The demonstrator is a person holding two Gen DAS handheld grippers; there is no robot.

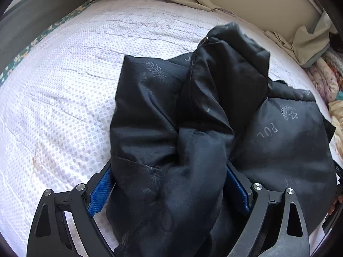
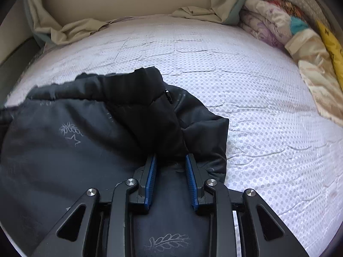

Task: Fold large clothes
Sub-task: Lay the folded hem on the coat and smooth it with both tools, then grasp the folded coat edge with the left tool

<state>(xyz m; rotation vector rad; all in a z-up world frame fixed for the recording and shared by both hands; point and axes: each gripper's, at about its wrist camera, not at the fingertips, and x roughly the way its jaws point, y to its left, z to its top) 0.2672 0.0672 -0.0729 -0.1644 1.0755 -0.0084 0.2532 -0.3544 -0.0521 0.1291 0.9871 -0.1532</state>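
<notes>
White mattress (image 1: pixel 64 98) under black jacket (image 1: pixel 171 128); left gripper (image 1: pixel 169 184) wide, right gripper (image 2: pixel 170 160) pinching fabric.

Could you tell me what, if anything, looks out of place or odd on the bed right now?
The black jacket lies bunched and twisted on the white mattress, not flat. A faint yellowish stain marks the mattress near its left side. Crumpled beige sheets sit pushed against the far wall.
</notes>
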